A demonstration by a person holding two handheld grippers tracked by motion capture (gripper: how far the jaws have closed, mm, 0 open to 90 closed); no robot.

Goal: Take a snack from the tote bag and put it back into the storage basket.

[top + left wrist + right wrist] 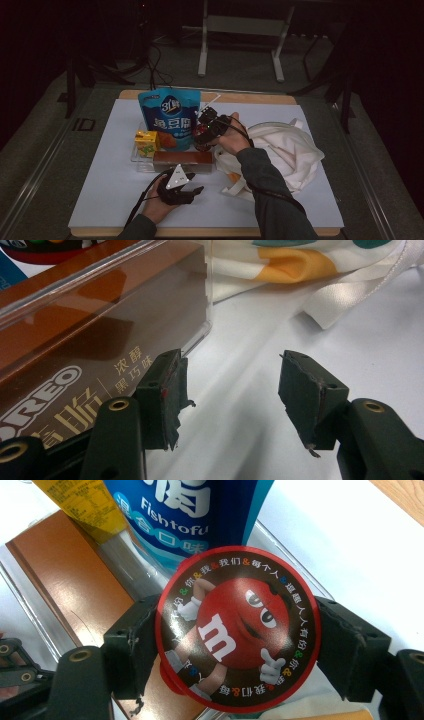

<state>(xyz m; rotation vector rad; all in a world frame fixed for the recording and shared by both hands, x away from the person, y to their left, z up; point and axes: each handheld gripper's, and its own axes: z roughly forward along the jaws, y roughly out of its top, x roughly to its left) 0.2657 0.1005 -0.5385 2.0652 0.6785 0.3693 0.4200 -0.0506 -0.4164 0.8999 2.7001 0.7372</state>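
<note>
My right gripper [235,645] is clamped on a round M&M's container [237,630], one jaw against each side of its red-rimmed lid, and I hold it above the clear tray [136,159] just in front of the blue fish tofu bag [170,117]. My left gripper [230,400] stands open with nothing between its jaws, low over the white table sheet [350,340] just beside the brown Oreo box [100,330]. A yellow drink carton [147,142] sits in the tray left of the bag, and a white cloth bag [285,150] lies to the right.
</note>
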